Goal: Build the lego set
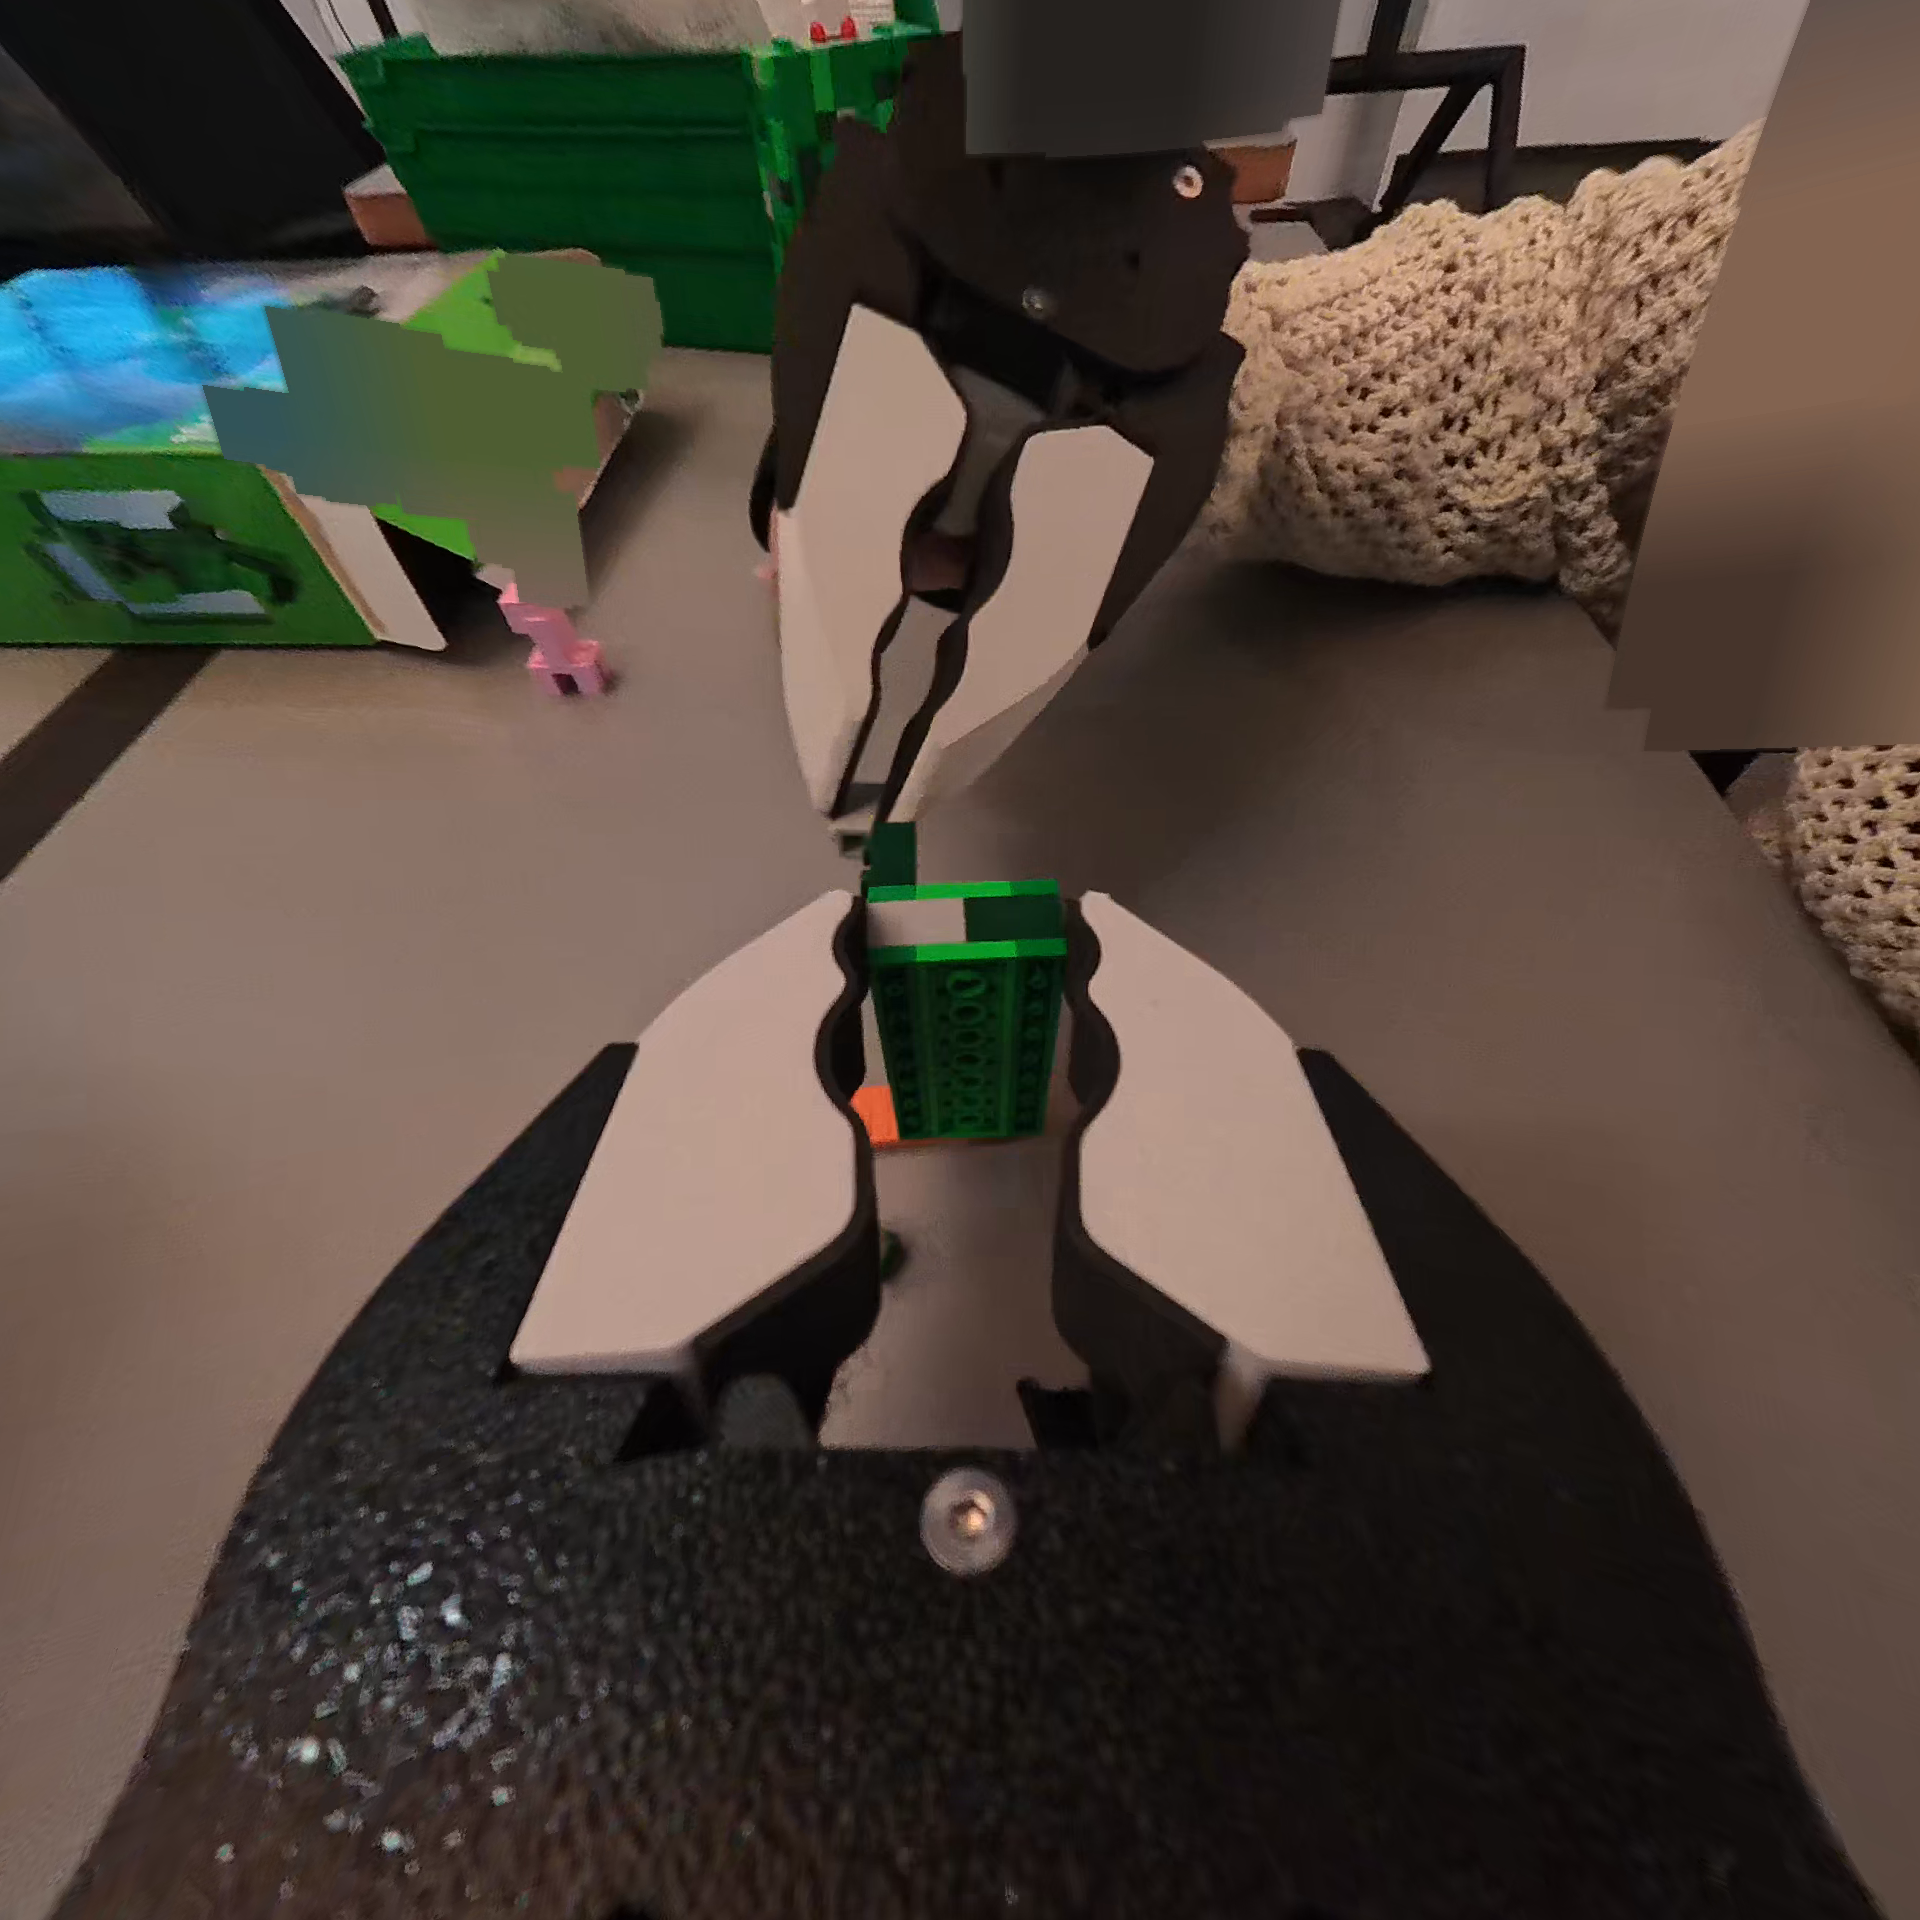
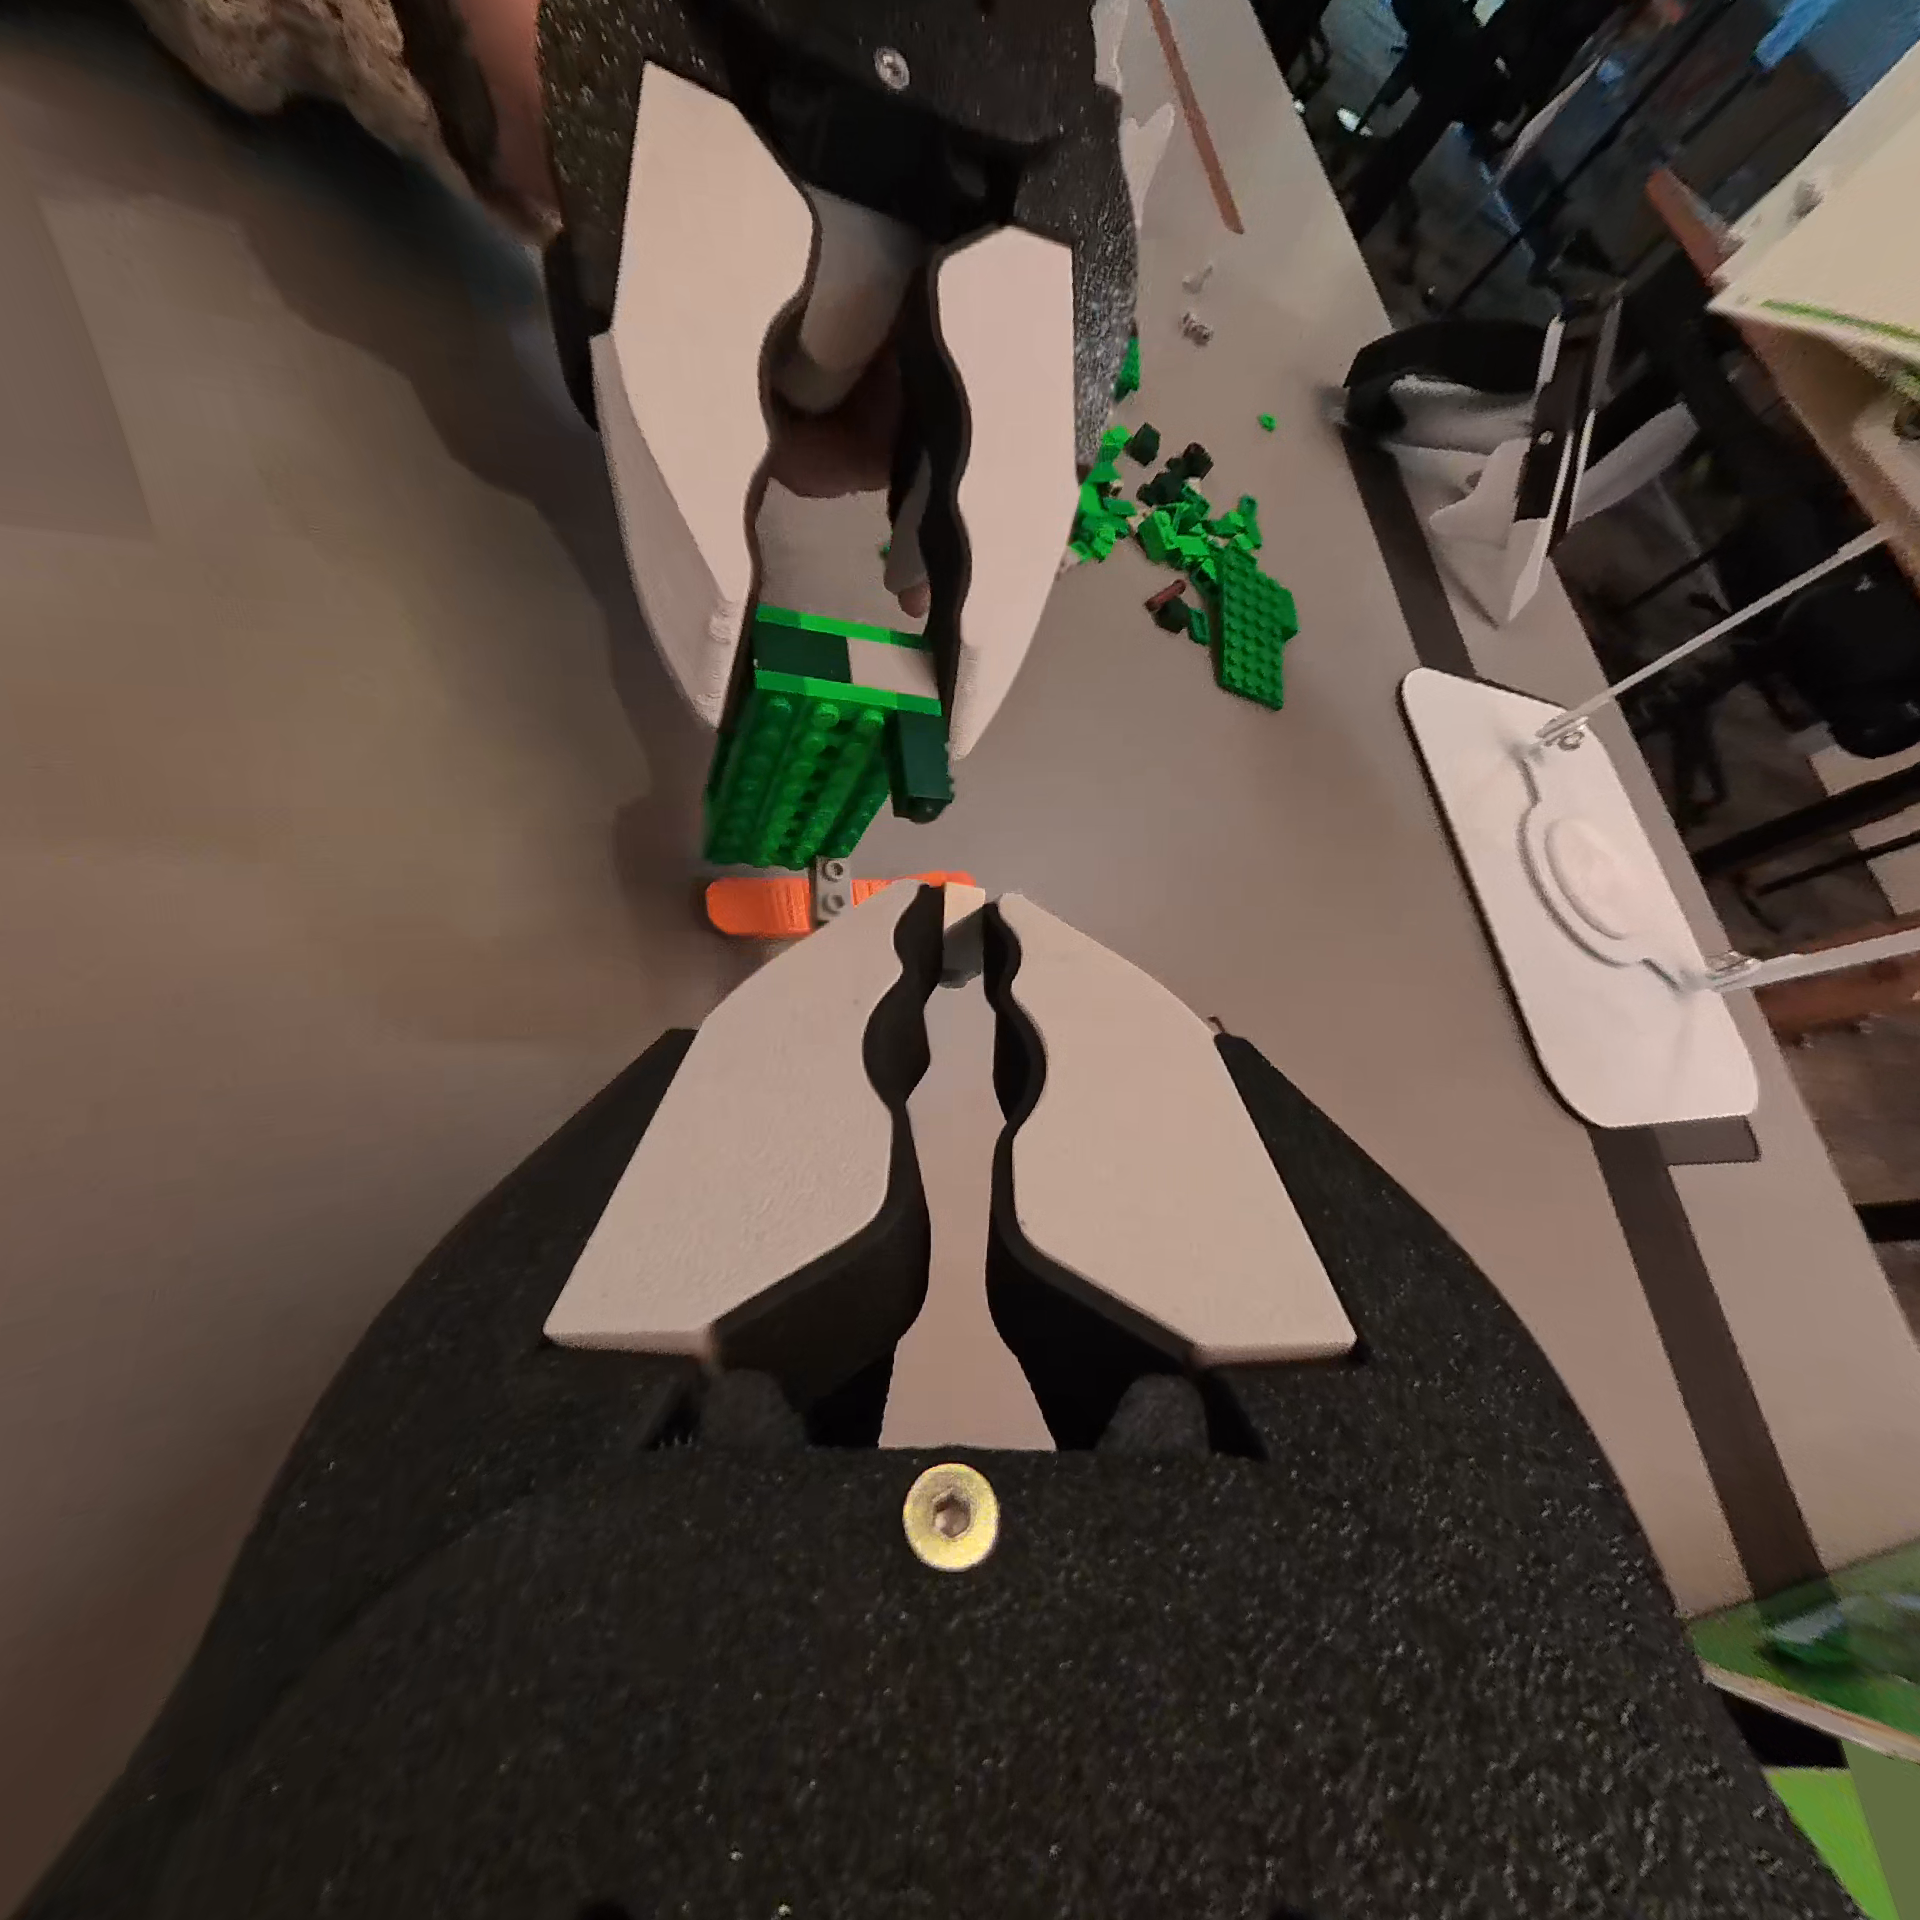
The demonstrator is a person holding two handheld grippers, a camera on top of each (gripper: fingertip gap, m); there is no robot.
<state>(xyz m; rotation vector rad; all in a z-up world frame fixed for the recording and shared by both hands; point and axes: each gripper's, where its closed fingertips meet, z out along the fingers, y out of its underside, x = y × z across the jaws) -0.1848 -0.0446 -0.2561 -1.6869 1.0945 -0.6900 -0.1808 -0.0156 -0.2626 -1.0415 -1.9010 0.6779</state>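
My left gripper (image 1: 966, 914) is shut on a green lego assembly (image 1: 966, 1029), a stack of green, dark green and white layers, and holds it above the grey table (image 1: 312, 987). A dark green brick (image 1: 894, 852) sticks out at its far end. My right gripper (image 1: 873, 816) comes in from opposite, its tips just beside that brick. In the right wrist view my right gripper (image 2: 961, 904) is shut on a small light grey piece (image 2: 961, 940), just short of the assembly (image 2: 800, 779) held by the left gripper (image 2: 842, 717).
An orange brick separator (image 2: 758, 904) with a small grey plate (image 2: 831, 888) lies under the assembly. A pile of loose green bricks (image 2: 1174, 520) and a green plate (image 2: 1257, 634) lie beyond. A white stand base (image 2: 1579, 914), a lego box (image 1: 156, 520), a pink figure (image 1: 566, 655) and a knit blanket (image 1: 1455, 395) surround. Only a small space, under 4 cm, lies between the two pairs of fingers.
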